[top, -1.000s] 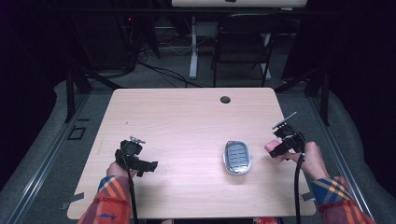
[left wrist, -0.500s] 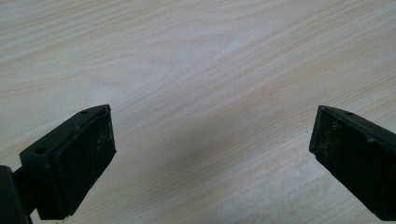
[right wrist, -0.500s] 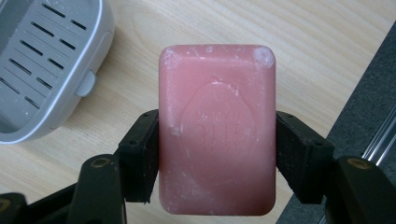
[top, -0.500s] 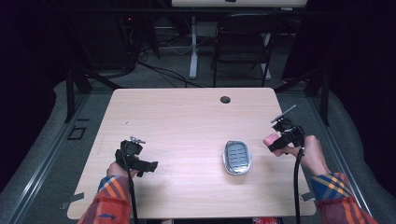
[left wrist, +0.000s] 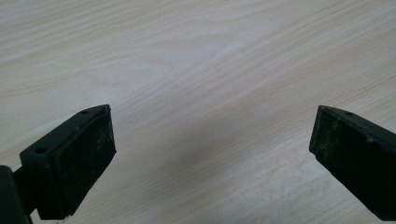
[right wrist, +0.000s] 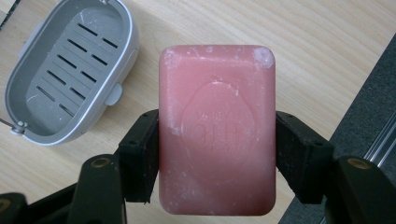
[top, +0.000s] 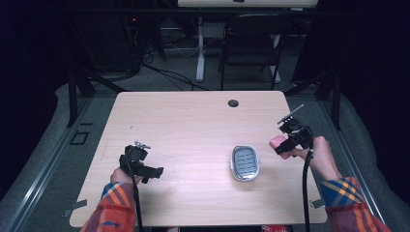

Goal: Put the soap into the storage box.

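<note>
Right claw [right wrist: 217, 154] pinches the soap [right wrist: 217, 128] by its 2 long sides, 1 black pad pressed against each, so the pink bar's long axis runs straight out along the jaws and its far short end points ahead of the claw. In the high view that claw [top: 283, 144] hangs off the table's [top: 193, 125] right edge, with the soap [top: 276, 141] poking from it toward the middle of the table.

Next out lies the dish [top: 245, 163], a grey oval tray with a slotted floor, flat on the wood and nothing in it, just to the left of the soap and a little nearer the person. Seen from the right claw, the dish [right wrist: 70, 70] sits ahead and to the left, its long axis tilted against the bar's rather than in line with it. So the coming move, as I judge it, is a short carry leftward plus a small twist of the wrist to line up the 2 axes before lowering the bar. The right hand is far nearer the dish.

Left claw [left wrist: 210, 154] has its jaws spread wide over bare wood, holding nothing; in the high view it [top: 145, 169] rests well apart from the dish, at the table's left.
</note>
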Motion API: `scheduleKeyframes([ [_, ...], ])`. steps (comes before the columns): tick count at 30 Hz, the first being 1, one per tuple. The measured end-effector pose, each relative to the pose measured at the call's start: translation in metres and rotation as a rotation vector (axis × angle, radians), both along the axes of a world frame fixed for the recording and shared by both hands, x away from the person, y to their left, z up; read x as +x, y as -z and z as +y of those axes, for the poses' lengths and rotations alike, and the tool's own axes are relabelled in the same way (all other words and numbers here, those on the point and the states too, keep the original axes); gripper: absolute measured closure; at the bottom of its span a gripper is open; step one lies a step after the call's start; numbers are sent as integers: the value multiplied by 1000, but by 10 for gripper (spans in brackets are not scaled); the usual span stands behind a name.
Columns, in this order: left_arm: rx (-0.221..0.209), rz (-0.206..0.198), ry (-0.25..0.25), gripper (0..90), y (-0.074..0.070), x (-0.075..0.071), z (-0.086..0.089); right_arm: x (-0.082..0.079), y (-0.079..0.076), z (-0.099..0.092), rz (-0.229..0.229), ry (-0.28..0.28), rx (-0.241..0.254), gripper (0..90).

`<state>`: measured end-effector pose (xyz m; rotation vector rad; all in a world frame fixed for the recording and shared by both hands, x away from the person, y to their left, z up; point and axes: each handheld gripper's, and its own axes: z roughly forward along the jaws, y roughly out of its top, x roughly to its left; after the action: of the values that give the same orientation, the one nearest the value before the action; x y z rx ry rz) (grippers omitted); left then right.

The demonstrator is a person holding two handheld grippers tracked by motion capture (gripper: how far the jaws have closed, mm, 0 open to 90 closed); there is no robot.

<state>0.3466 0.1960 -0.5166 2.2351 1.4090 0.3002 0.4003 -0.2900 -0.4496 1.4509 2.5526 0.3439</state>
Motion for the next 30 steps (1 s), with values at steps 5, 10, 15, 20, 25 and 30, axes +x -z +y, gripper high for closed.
scheduleKeyframes([
  [5, 1, -1, 0, 2, 0, 0, 0, -1, -1, 4, 2, -8, -1, 373],
  [10, 0, -1, -1, 2, 0, 0, 0, -2, -2, 8, 8, -22, -7, 373],
  [15, 0, -1, -1, 2, 0, -1, 0, -3, -3, 17, 7, -36, 2, 373],
  [20, -1, 0, -1, 2, 0, -1, 0, -3, -4, 23, 10, -45, 7, 373],
  [25, 1, 0, 2, 2, 0, 0, 0, -3, -6, 28, 14, -61, 1, 374],
  [30, -2, -2, 1, 2, 0, -1, -1, -3, -5, 30, 26, -67, 3, 374],
])
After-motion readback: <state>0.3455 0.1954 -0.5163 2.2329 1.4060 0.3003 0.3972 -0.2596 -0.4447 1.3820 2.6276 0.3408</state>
